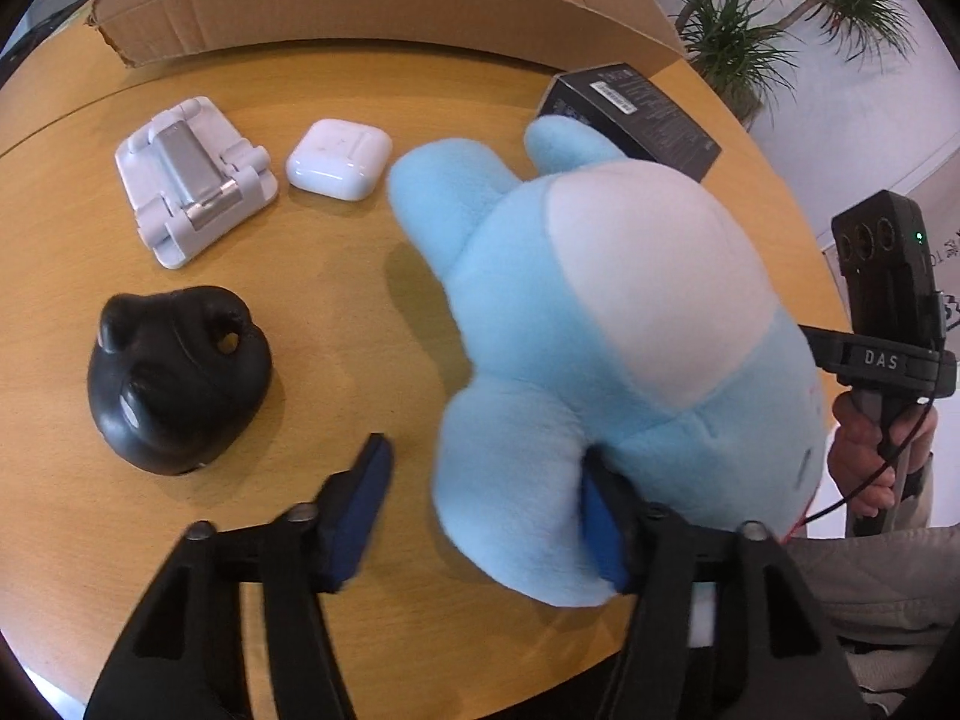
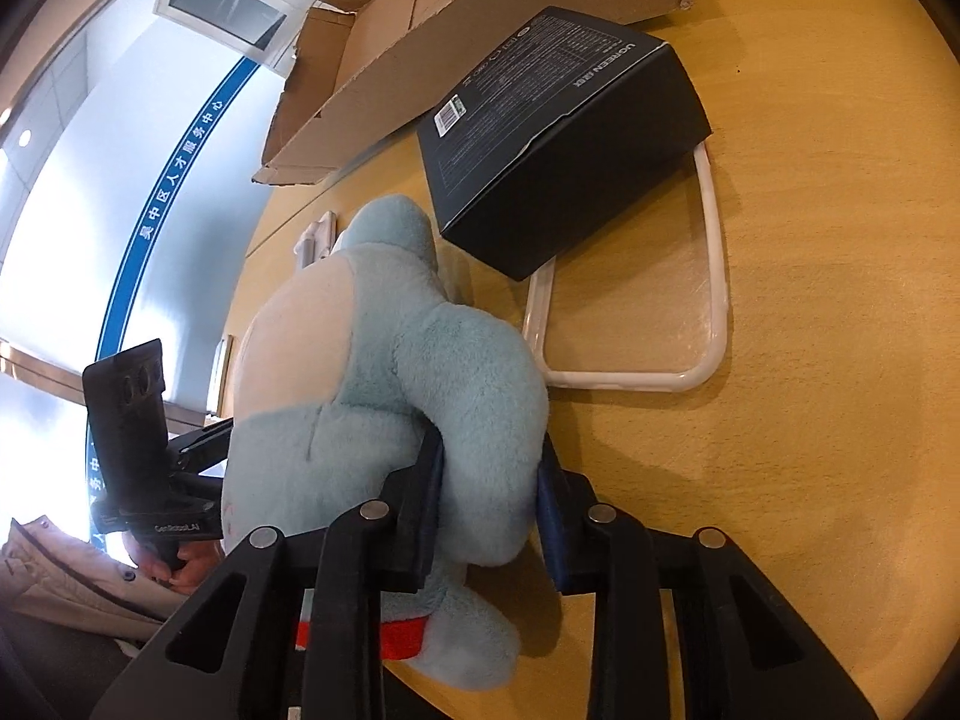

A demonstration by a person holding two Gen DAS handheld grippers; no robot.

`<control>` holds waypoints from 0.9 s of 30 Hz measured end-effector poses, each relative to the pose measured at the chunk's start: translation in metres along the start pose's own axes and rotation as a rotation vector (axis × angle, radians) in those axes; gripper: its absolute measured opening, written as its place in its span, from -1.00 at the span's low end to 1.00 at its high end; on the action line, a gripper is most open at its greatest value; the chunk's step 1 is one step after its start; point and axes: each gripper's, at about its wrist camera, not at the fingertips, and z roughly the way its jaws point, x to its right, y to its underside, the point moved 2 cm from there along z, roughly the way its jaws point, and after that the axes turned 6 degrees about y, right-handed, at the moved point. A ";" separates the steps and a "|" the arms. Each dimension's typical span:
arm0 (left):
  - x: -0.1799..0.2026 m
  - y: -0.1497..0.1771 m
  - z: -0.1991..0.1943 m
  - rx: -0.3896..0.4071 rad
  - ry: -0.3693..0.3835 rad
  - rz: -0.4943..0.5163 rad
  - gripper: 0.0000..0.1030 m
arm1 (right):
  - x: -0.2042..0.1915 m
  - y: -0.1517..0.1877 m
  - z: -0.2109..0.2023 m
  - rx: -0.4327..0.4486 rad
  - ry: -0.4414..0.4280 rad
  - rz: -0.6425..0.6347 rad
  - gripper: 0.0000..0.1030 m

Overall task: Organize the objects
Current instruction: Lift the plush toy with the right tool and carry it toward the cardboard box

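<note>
1. One plush toy (image 1: 600, 324), soft pale-blue fleece with a rounded white patch and stubby limbs, sits on the round wooden table (image 1: 336, 312); a red strip shows at its base in the right wrist view.
2. The right gripper (image 2: 489, 516) has its two blue-padded fingers pressed into a bulging limb of the plush toy (image 2: 384, 396), squeezing the fluff between them.
3. The left gripper (image 1: 480, 516) stands wide open; its right pad touches the toy's lower edge while the left pad hangs free over bare wood.
4. Left of the toy lie three small things: one glossy white rounded earbud case (image 1: 339, 159), one white-and-metal folded phone stand (image 1: 195, 177), and one lumpy black rubbery object (image 1: 177, 384).
5. Behind the toy, one matte black printed carton (image 2: 558, 138) leans tilted on one clear phone case (image 2: 636, 312) with a white rim.
6. Beyond those, one open corrugated cardboard box (image 1: 372, 6), edges torn.
</note>
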 end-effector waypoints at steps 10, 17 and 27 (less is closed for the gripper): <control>-0.005 0.023 -0.013 0.032 -0.038 0.035 -0.34 | -0.020 0.004 -0.008 0.027 0.091 -0.060 -0.52; -0.016 0.039 -0.034 0.080 -0.059 0.072 -0.35 | -0.020 0.029 -0.021 0.060 0.119 -0.077 -0.56; 0.000 0.013 -0.055 0.166 -0.086 0.115 -0.35 | -0.030 0.042 -0.057 0.150 0.079 -0.106 -0.56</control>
